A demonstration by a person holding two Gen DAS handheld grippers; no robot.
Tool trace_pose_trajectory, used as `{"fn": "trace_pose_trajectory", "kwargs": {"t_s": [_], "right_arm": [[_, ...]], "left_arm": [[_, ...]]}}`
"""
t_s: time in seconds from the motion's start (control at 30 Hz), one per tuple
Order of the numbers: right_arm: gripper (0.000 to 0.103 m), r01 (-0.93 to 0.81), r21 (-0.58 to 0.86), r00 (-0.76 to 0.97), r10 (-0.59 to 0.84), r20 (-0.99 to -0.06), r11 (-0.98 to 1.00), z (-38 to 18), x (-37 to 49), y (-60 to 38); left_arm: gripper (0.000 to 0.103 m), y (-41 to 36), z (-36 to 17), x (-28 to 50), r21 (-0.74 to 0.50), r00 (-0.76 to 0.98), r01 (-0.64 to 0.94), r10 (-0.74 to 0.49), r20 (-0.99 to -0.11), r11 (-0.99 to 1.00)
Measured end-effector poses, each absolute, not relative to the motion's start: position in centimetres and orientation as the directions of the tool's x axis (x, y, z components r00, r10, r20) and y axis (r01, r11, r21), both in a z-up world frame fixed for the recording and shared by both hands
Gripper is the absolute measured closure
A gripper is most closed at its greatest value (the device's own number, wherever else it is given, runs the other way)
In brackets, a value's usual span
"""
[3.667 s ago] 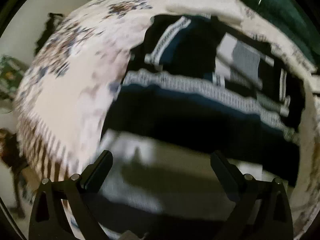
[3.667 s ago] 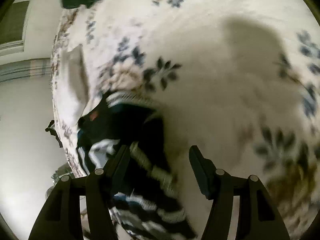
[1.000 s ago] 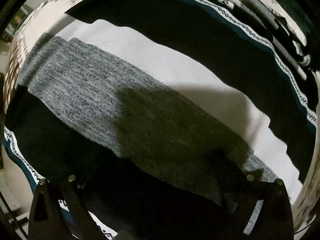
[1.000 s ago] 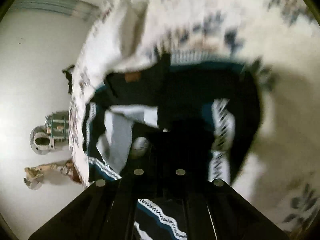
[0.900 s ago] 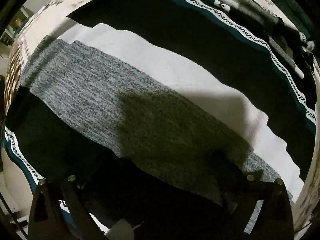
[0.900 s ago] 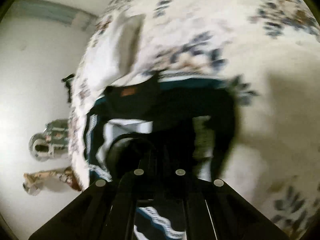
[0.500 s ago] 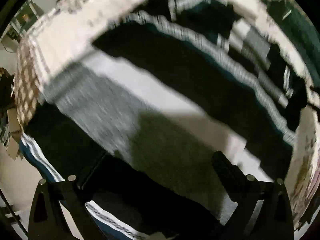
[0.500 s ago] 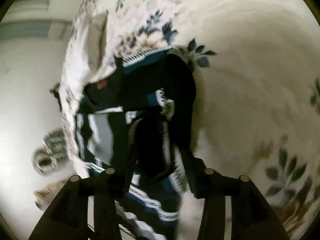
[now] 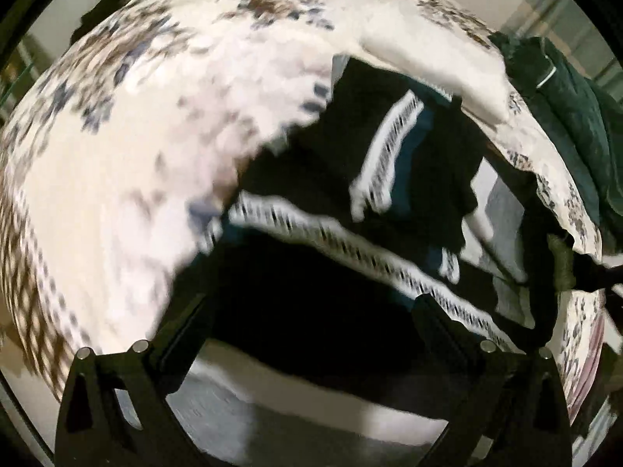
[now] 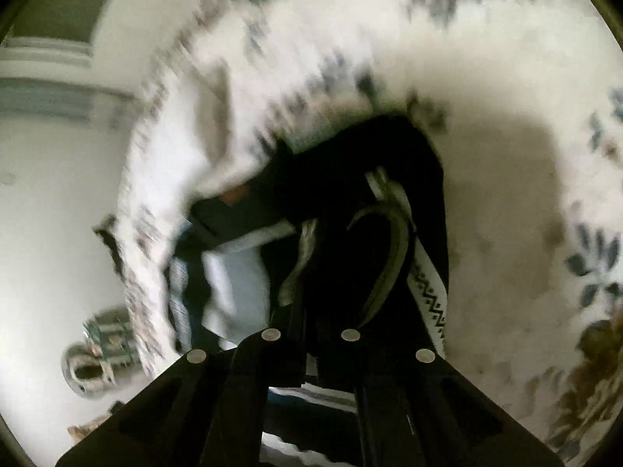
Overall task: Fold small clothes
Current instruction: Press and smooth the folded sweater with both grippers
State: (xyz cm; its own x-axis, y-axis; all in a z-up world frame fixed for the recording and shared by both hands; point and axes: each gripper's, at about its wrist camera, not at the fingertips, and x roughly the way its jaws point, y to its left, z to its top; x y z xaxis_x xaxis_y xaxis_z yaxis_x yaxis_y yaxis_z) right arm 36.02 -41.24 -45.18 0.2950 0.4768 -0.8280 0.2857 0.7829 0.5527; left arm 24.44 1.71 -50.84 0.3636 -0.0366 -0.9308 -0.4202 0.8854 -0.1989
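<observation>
Black patterned garment (image 10: 350, 179), blurred orange label (image 10: 233, 195), unreadable

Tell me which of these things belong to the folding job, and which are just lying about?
Part of the job:
- striped sweater, black with white, grey and teal bands
- right gripper, shut on the sweater's dark fabric
- left gripper, open above the sweater

Just lying about:
- floral bedspread underneath
- dark green garment at the bed's edge
</observation>
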Motion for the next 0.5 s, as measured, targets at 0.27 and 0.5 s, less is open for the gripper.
{"fn": "trace_pose_trajectory", "kwargs": {"t_s": [0.27,0.5], "right_arm": [[0.094,0.463,0.303,0.023,0.331,-0.943,0.833,-50.9,34.4,-43.5],[0.053,0.428,0.285,0.091,0.274,-0.958,0.857,-46.8,36.6,-38.6]], "left_arm": [[0.0,6.0,-51.6,27.1,-0.261,0.389,-0.416,-0.089,-0.917,0.871],[0.0,8.3,-52.7,28.7,-0.355,0.426,-0.425,-0.162,-0.89,0.833]]}}
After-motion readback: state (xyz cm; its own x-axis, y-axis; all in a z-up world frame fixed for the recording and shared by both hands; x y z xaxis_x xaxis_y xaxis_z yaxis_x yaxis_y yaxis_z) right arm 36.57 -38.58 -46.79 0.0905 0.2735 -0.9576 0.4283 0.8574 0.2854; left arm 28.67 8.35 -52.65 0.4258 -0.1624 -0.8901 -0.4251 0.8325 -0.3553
